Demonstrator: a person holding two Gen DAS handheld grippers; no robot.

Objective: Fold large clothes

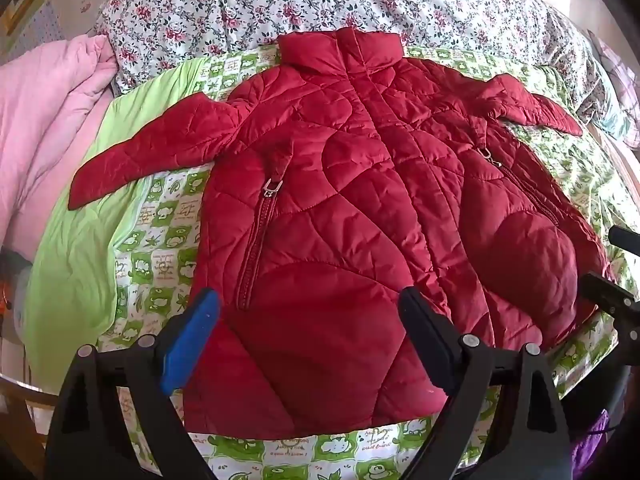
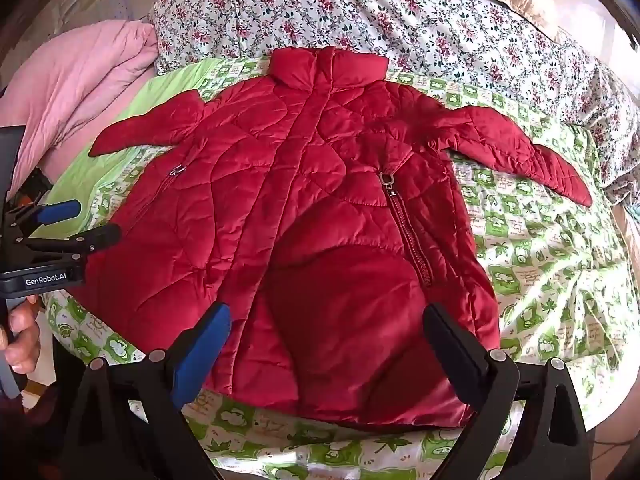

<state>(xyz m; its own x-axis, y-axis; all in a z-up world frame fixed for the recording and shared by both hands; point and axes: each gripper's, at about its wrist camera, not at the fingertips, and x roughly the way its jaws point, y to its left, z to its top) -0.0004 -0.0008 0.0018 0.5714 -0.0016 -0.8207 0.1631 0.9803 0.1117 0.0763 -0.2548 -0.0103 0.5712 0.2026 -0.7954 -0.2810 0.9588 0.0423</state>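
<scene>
Puffy red jacket (image 1: 360, 216) looks light but slippery; I'd pinch the sleeve cuffs. Both grippers' fingers (image 1: 192, 344) wide open, holding nothing.

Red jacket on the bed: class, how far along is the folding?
Done: the red jacket lies spread front-up on the green patterned sheet, both sleeves out.
In hand: nothing; the left tool and right tool hang open near its hem.
Left: every fold; no sleeve or side is turned in.

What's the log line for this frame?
phase: pre-fold | jacket: flat on bed, unfolded | left gripper: open, empty | right gripper: open, empty
</scene>
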